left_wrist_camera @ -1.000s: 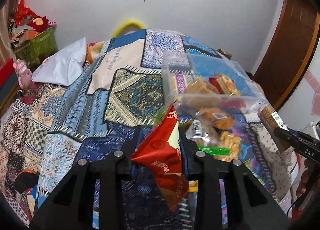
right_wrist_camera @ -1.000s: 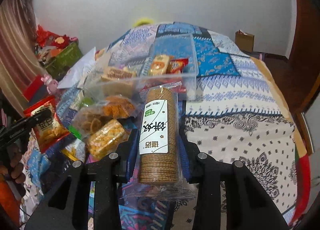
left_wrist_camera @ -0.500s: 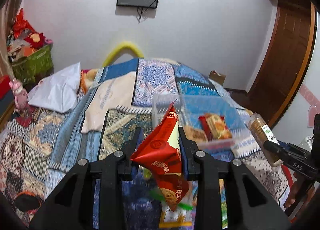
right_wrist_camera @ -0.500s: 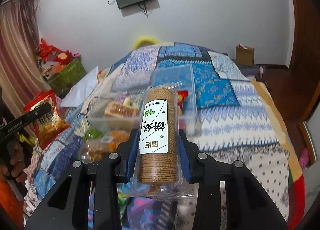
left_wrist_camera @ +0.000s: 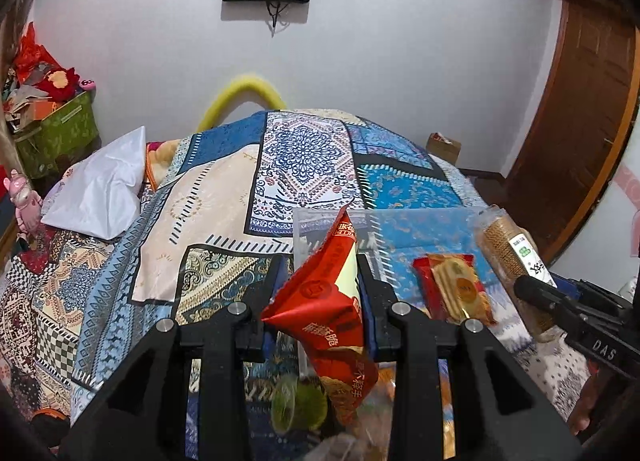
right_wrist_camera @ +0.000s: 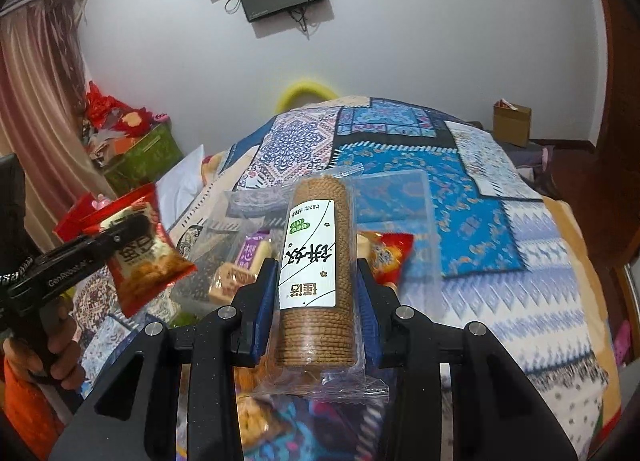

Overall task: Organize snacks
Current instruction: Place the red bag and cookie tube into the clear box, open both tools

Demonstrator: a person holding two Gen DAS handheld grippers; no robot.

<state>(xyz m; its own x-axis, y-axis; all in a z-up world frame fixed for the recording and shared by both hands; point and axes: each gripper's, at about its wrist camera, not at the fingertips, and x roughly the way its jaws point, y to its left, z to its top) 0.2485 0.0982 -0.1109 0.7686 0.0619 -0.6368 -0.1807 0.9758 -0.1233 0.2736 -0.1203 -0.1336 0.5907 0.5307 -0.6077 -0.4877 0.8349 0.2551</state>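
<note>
Biscuit roll (right_wrist_camera: 316,273) clamped in right tool (right_wrist_camera: 316,301), long axis pointing ahead; red snack bag (left_wrist_camera: 324,313) clamped in left tool (left_wrist_camera: 322,301). Both held aloft, clear bin (right_wrist_camera: 420,221) on bed (right_wrist_camera: 520,261) just beyond, right nearer.

Glossy red foil snack bag (left_wrist_camera: 326,301), clear plastic biscuit sleeve (right_wrist_camera: 318,273), patterned cloth bedspread (left_wrist_camera: 224,197)

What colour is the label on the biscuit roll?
White with black characters, on the brown biscuit roll; right wrist view.
</note>
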